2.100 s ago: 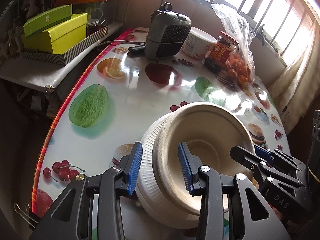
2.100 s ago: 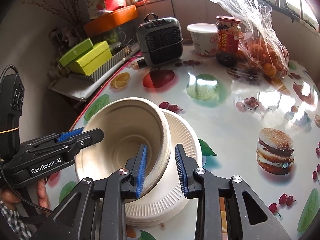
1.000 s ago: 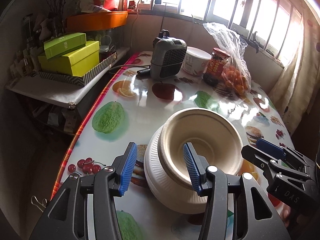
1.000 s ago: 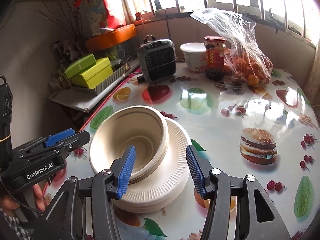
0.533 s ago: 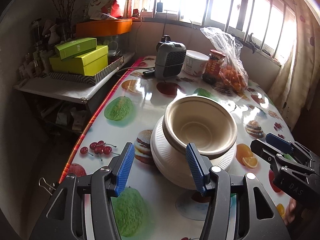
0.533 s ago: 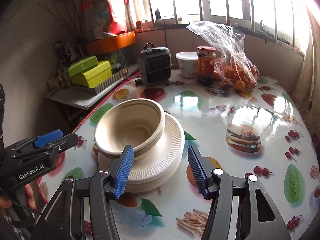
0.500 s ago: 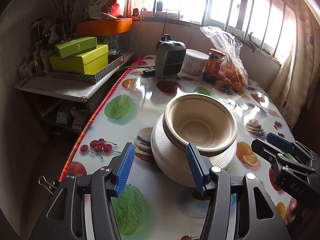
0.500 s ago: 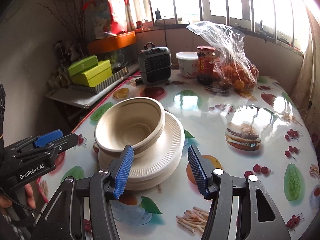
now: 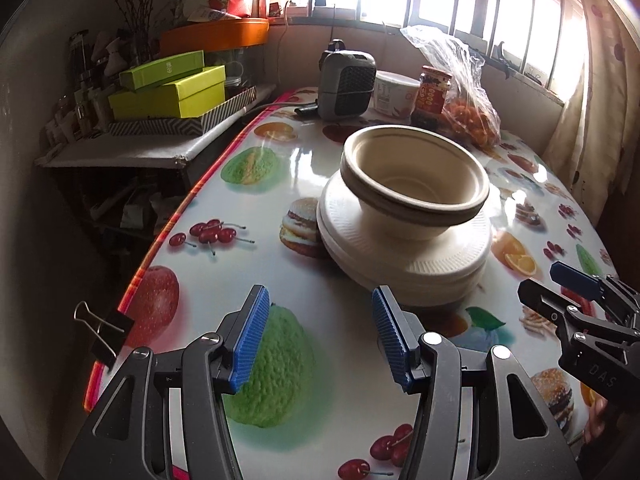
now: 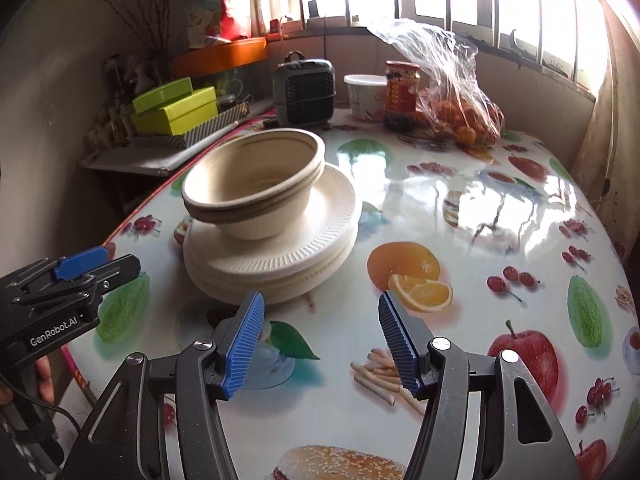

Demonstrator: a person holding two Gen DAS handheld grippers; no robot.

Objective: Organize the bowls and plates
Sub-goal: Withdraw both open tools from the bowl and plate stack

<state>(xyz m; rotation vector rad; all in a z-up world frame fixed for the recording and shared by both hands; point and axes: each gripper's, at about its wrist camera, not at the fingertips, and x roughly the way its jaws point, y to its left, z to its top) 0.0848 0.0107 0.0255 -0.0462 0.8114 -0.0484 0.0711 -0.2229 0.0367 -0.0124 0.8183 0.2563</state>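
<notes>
Your left gripper (image 9: pixel 320 338) and right gripper (image 10: pixel 322 340) both gape empty just short of the plates (image 10: pixel 280 268); the right jaws have just been widening. Bowls (image 10: pixel 256 192) sit nested on the plates, heater (image 10: pixel 306 94) beyond.

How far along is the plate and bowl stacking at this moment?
Done: the bowls sit nested on the stack of plates on the table. In hand: nothing; the left gripper and right gripper are open and clear of the stack. Left: no other loose plates or bowls are visible.
</notes>
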